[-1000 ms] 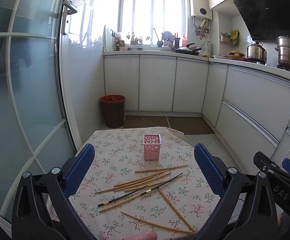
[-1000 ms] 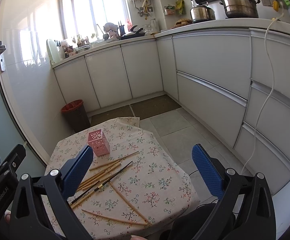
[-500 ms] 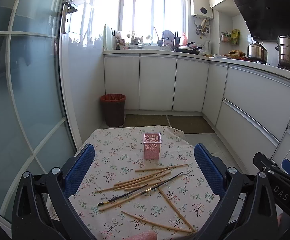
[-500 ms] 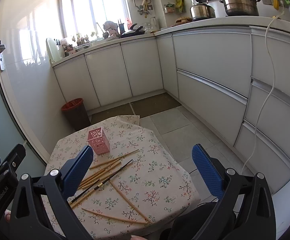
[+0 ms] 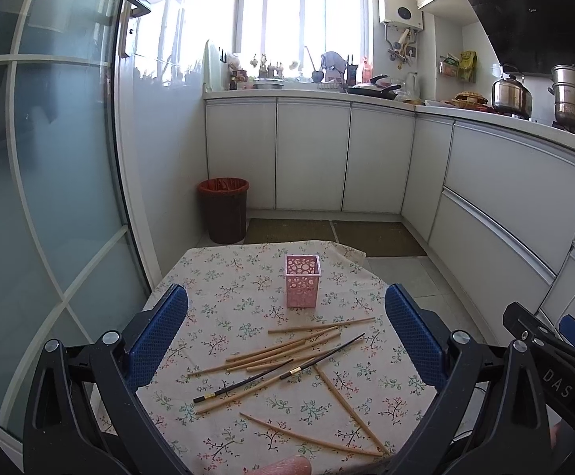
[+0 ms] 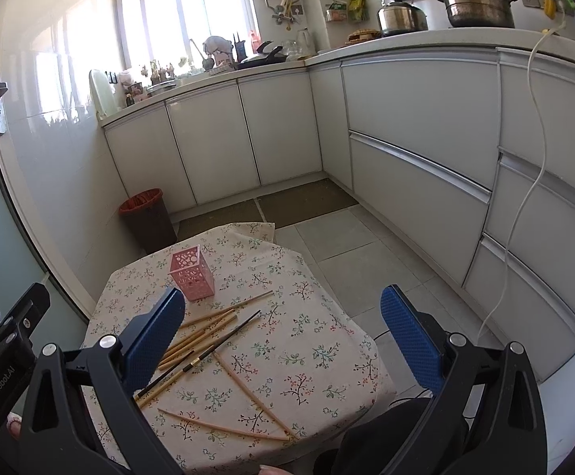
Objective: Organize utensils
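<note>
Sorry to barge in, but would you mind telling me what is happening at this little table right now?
A person holds a two-finger gripper in each hand above a table with a floral cloth. The left gripper and right gripper are both open and hold nothing. Loose chopsticks, mostly wooden plus two dark ones, lie scattered in front of an upright pink holder, which looks empty. No chopstick is picked up yet.

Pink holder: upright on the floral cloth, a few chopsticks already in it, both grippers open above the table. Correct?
Not quite. The pink holder holds no chopsticks in the left wrist view. All the chopsticks lie loose on the floral cloth in front of it. The rest stands: it is upright, and the left gripper and right gripper are both open above the table.
</note>
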The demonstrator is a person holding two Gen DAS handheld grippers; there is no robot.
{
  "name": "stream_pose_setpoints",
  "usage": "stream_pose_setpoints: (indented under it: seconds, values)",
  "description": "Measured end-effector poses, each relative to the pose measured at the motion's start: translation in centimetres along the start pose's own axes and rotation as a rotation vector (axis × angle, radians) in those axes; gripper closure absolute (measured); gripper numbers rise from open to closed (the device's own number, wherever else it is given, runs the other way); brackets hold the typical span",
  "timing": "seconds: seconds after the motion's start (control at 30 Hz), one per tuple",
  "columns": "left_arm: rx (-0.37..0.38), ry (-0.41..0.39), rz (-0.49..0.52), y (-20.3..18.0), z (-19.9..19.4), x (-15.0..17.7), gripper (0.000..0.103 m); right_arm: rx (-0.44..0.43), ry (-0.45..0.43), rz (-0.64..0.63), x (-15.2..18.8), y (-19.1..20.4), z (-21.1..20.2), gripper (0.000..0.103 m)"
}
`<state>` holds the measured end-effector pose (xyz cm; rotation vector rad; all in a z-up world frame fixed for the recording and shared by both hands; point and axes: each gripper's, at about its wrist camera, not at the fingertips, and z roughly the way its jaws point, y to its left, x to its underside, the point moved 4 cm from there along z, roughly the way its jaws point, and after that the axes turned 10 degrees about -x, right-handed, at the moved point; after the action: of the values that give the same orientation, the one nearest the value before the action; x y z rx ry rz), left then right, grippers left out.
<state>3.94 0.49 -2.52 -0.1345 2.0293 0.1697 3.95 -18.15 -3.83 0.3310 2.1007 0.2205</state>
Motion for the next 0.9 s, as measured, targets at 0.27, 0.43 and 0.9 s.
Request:
stream_pose_setpoints:
  seconds: [0.27, 0.43, 0.9]
  values:
    - [0.256, 0.574, 0.273, -3.5, 9.9, 8.1, 0.007, 0.012, 0.171, 0.109, 1.7, -3.3, 3.8, 0.007]
    - [0.185, 0.814, 0.22, -1.8, 14.0, 14.6, 0.007, 0.061, 0.249, 0.09, 2.9, -5.0, 7.4, 0.007]
    - [-0.183, 1.178, -0.465, 3.4, 22.4, 22.0, 0.037, -0.06, 0.746, 0.103, 12.6, -6.2, 23.7, 0.007]
